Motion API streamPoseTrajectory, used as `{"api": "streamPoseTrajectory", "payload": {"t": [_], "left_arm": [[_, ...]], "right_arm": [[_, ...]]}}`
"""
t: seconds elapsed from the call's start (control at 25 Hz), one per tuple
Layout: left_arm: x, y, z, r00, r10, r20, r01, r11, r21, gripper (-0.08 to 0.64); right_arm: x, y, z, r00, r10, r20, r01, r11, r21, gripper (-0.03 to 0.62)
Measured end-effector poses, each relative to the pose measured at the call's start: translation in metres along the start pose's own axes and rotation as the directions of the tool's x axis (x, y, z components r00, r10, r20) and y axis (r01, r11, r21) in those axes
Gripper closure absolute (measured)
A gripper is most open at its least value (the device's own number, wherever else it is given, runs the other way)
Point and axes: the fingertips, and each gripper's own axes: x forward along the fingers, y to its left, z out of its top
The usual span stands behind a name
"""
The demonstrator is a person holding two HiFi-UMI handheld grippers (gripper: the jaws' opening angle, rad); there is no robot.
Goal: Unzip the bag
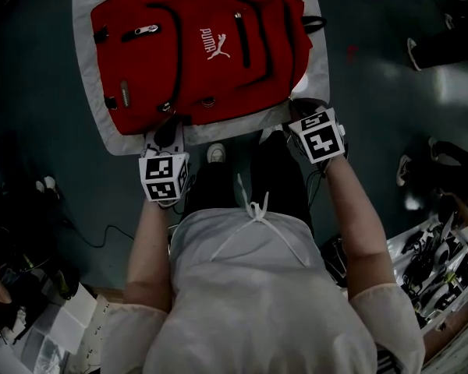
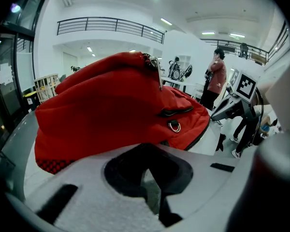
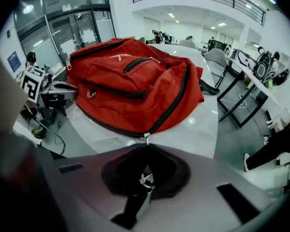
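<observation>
Two steps seem to be in place, with the pull itself not yet begun. The red bag is lying flat on the bench, and its main zipper is showing closed along its whole visible length. The right gripper is pinching a small metal piece, apparently the zipper pull, at the bag's near corner. The left gripper is sitting at the bag's near edge, jaws together and empty.

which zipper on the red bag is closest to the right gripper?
The main zipper along the backpack's near edge: its metal pull sits at the right gripper's jaws, seemingly clamped. The front-pocket zipper lies farther up.
</observation>
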Motion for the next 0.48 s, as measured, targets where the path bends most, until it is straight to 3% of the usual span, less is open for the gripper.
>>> {"api": "streamPoseTrajectory", "payload": {"t": [0.28, 0.48], "left_arm": [[0.001, 0.000, 0.001, 1.000, 0.022, 0.007, -0.022, 1.000, -0.001, 0.540], [0.002, 0.000, -0.001, 1.000, 0.013, 0.000, -0.013, 1.000, -0.017, 0.540]], "right_arm": [[0.002, -0.013, 0.005, 1.000, -0.005, 0.001, 0.005, 1.000, -0.008, 0.565], [0.005, -0.024, 0.009, 0.999, -0.053, -0.002, 0.053, 0.997, -0.052, 0.563]]}}
